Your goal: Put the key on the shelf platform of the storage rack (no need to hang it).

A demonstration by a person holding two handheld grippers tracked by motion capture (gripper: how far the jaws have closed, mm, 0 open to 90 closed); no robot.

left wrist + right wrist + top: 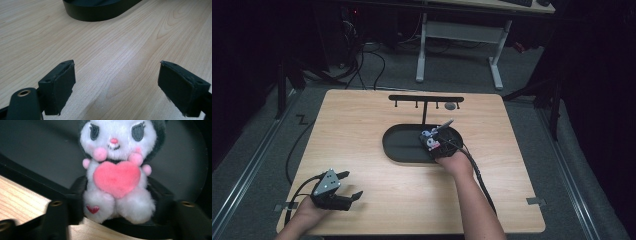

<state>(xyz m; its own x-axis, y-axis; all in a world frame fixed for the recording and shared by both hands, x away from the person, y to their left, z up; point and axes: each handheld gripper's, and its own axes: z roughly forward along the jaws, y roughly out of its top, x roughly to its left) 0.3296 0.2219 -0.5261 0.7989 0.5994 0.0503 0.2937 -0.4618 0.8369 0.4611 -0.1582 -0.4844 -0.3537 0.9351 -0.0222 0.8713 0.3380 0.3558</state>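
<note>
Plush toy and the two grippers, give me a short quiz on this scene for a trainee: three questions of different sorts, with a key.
1. True or false: the left gripper has the plush toy between its jaws.
2. What does the plush toy hold at its front? A) a yellow star B) a pink heart C) a green leaf
3. Fill in: the plush toy is over a black oval ___.

Key:
1. False. Its jaws stand apart over the bare wooden table, with nothing between them.
2. B.
3. Tray. The right gripper has the toy between its jaws there.
</note>
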